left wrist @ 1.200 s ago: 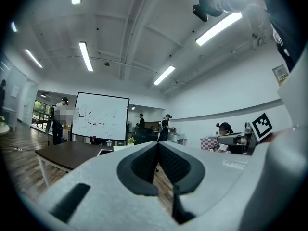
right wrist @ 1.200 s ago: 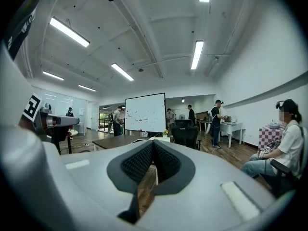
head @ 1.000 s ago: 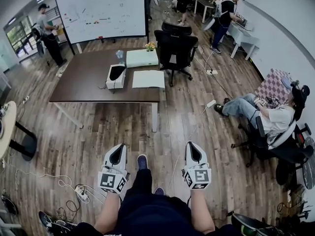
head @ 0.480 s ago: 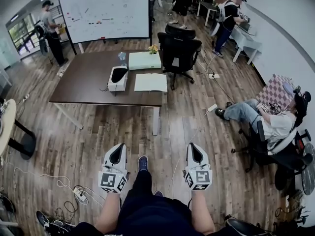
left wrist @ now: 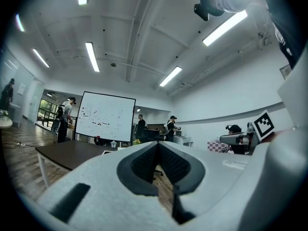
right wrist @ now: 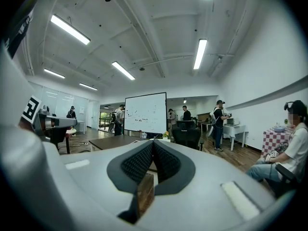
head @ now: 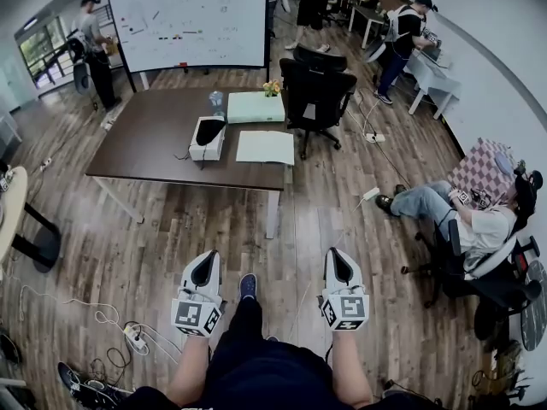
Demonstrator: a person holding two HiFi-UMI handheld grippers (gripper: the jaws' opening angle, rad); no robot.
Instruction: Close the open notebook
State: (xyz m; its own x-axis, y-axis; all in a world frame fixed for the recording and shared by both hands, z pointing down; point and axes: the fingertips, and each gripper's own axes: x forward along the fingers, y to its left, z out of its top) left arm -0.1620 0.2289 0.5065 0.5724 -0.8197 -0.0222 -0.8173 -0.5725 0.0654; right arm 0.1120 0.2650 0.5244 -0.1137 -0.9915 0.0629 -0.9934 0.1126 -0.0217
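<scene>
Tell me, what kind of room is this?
Most likely an office meeting room: there's a big whiteboard, a long dark table with a black office chair beside it, and a person standing at a desk further back.

We see a white notebook [head: 265,147], a dark brown table [head: 145,135] and a floor [head: 325,220] of brown wood-grain planks. Our left gripper [head: 204,265] and right gripper [head: 338,261] are white with black pads and black-and-white square markers. The office chair [head: 316,88] is black, and the cloth [head: 479,167] is chequered pink and white.
</scene>
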